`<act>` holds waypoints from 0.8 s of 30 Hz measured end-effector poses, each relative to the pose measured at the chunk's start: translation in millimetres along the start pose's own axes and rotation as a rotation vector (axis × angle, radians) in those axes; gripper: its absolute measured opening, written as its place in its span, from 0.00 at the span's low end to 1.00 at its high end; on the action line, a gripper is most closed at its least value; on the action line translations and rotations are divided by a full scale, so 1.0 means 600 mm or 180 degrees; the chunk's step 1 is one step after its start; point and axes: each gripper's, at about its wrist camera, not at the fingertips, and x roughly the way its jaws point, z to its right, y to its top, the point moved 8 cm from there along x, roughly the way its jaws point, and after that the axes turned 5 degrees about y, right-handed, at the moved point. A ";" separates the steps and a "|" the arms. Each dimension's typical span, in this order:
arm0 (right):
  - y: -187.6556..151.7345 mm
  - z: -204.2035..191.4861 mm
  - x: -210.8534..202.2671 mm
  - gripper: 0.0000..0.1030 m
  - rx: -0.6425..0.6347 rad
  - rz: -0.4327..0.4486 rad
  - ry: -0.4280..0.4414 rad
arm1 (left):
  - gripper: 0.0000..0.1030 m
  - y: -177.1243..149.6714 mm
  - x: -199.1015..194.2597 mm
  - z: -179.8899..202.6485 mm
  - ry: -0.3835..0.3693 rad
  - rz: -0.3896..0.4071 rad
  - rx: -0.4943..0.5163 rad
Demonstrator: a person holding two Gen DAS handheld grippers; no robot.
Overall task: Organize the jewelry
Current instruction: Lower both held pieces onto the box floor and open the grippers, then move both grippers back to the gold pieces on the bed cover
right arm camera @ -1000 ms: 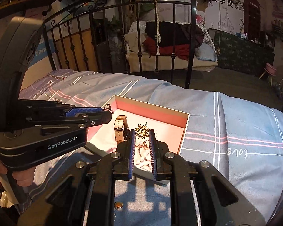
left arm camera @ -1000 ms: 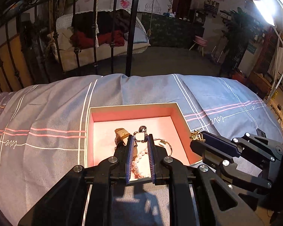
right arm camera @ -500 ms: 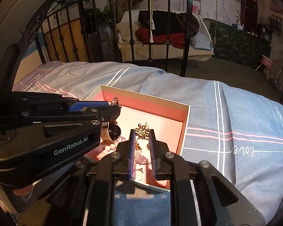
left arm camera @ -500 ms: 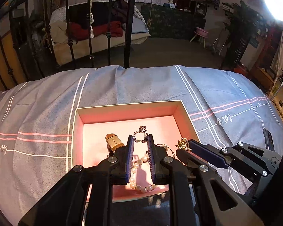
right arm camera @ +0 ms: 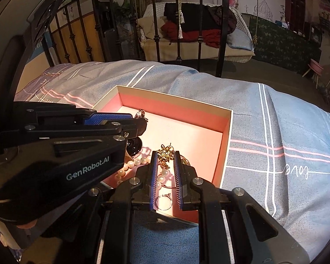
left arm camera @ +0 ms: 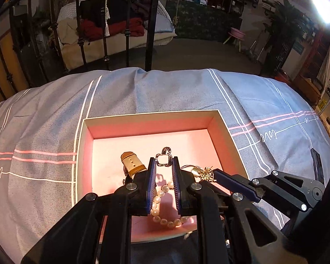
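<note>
Jaws on your left gripper [left arm camera: 164,162] stand narrow, pinching a dark ornate ring [left arm camera: 164,160] at the tips. Your right gripper [right arm camera: 166,154], at its 3 o'clock, likewise grips a gold charm [right arm camera: 165,151]. Both hover above the pink box [left arm camera: 147,123] on the bedspread [left arm camera: 165,90].

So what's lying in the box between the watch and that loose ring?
The pearl strand lies between the watch and the ring, on the pink floor of the box; the right wrist view shows it.
</note>
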 end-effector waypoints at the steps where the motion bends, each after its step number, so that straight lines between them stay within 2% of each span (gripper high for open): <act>1: -0.001 -0.001 0.000 0.15 -0.0005 -0.0001 -0.0007 | 0.14 0.000 -0.001 -0.001 0.0005 0.0005 -0.0003; 3: -0.004 -0.002 0.000 0.15 -0.0003 -0.0016 0.0007 | 0.16 0.001 -0.004 -0.002 0.0021 0.0024 -0.0006; 5: -0.008 -0.005 -0.001 0.17 -0.0008 -0.0041 0.0030 | 0.25 0.002 -0.010 -0.003 0.0019 0.0045 -0.0019; 7: -0.009 -0.007 -0.008 0.27 -0.0005 -0.0013 -0.0006 | 0.48 0.003 -0.022 -0.008 0.0081 0.0103 -0.0034; 9: -0.008 -0.009 -0.019 0.45 0.0005 0.0053 -0.0013 | 0.54 0.003 -0.035 -0.010 0.0083 0.0176 -0.0056; 12: -0.010 -0.012 -0.041 0.47 -0.0031 0.0111 -0.0053 | 0.65 -0.002 -0.059 -0.014 0.0112 0.0261 -0.0096; 18: -0.060 0.005 -0.113 0.56 -0.0015 0.0191 -0.0278 | 0.72 -0.055 -0.124 -0.007 -0.0011 0.0371 -0.0094; 24: -0.163 0.043 -0.149 0.56 0.0233 0.0018 -0.0391 | 0.72 -0.175 -0.144 0.037 -0.0239 0.0223 0.0087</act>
